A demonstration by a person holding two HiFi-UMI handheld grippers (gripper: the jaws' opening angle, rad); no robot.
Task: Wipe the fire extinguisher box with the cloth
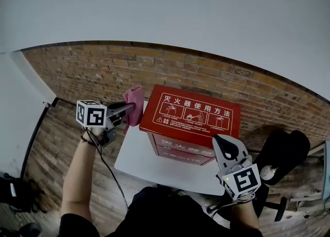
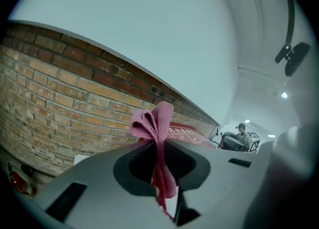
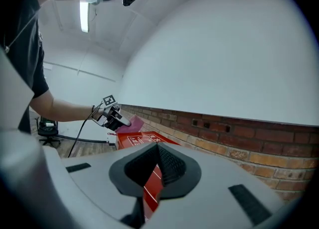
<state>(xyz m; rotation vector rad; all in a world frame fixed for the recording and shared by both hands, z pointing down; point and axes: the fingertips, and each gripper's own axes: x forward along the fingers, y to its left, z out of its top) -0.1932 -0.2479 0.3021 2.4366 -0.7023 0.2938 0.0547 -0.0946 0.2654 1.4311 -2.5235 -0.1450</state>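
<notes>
My left gripper (image 2: 158,149) has its jaws pinched narrow on the pink cloth (image 2: 153,121). A bunched fold stands up past the tips and a thin tail hangs below them. My right gripper (image 3: 152,159) has its jaws closed together with nothing between them; it hovers off the front right corner of the red fire extinguisher box (image 1: 192,115), not touching it.

The cloth sits at the box's left end, just beside the rear left corner of the lid. I cannot tell whether it touches.

What could go wrong, as I judge it:
- The grip holds only a slim fold, so dragging it across the lid could pull the cloth free.
- The bunch is small, so the hard jaw tips might scrape the paint instead of the fabric.
- The box stands unbraced on a small white table (image 1: 135,159), so a sideways push could slide it toward the edge.

The box's printed lid faces up and its front faces me. Its long axis runs left to right, along the brick wall (image 1: 103,71) behind the box.
</notes>
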